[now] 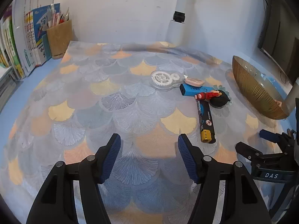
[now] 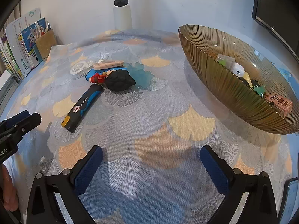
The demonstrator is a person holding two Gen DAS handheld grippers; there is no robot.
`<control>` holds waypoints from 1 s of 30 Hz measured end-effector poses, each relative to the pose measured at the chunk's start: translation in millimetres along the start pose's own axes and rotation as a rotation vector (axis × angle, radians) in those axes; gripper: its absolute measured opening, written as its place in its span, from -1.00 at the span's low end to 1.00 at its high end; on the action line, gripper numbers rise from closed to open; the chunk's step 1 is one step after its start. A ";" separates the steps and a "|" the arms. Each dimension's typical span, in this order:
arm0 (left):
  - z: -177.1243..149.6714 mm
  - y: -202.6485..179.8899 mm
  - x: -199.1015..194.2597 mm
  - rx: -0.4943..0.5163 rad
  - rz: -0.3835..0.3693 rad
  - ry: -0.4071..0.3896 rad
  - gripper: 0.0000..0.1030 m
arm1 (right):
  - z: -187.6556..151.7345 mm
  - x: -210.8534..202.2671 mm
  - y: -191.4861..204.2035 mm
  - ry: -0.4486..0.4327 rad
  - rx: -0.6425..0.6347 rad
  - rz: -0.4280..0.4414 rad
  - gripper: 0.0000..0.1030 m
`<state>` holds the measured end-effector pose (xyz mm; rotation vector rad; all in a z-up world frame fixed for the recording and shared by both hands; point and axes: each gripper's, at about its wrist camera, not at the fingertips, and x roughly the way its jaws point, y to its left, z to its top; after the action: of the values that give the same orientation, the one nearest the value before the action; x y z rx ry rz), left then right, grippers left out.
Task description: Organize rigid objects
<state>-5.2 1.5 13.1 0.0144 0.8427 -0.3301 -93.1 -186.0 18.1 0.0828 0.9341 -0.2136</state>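
- Far left, against the wall: a row of books (image 1: pixel 16 43) stands upright beside a cork pen holder (image 1: pixel 59 37) with pens in it. This is stored stock, judged outside the sorting. The book print is too small to read.
- Left tool (image 1: pixel 149 155): fingers spread wide, pinching nothing, hovering low over the patterned mat (image 1: pixel 115 97) on the bench, near side. It is well apart from every item.
- Centre of the mat, a loose cluster awaiting sorting:
  - a clear correction tape dispenser (image 1: pixel 164 79) with white gears, lying flat;
  - a pink oval piece (image 1: pixel 194 81) just beside it;
  - a blue block (image 1: pixel 196 90), partly under the small figure (image 1: pixel 214 95) with black hair and red clothing;
  - a black-and-blue lighter-like item (image 2: pixel 82 106) with a yellow end, lying flat, marked "FASHION" by a round red emblem;
  - a translucent teal piece (image 2: pixel 143 73) behind the figure's head.
- Right tool (image 2: pixel 151 166): fingers spread, empty, near edge of the mat. From the left view its housing reads "DAS".
- Right: a ribbed amber glass bowl (image 2: pixel 233 97) already holds several small items, including a white cube (image 2: pixel 238 70) and a pink printed box (image 2: pixel 280 102) resting at the rim. It is judged to be the collecting place, and the cluster remains outside it.
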 end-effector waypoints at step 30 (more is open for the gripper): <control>-0.2 6.7 3.2 -0.050 -0.007 0.027 0.20 | -0.8 -0.2 -0.4 0.001 -0.004 0.003 1.00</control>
<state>-1.4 7.0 9.9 -0.0314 0.8774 -0.3160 -93.9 -186.2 17.7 0.0808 0.9354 -0.2095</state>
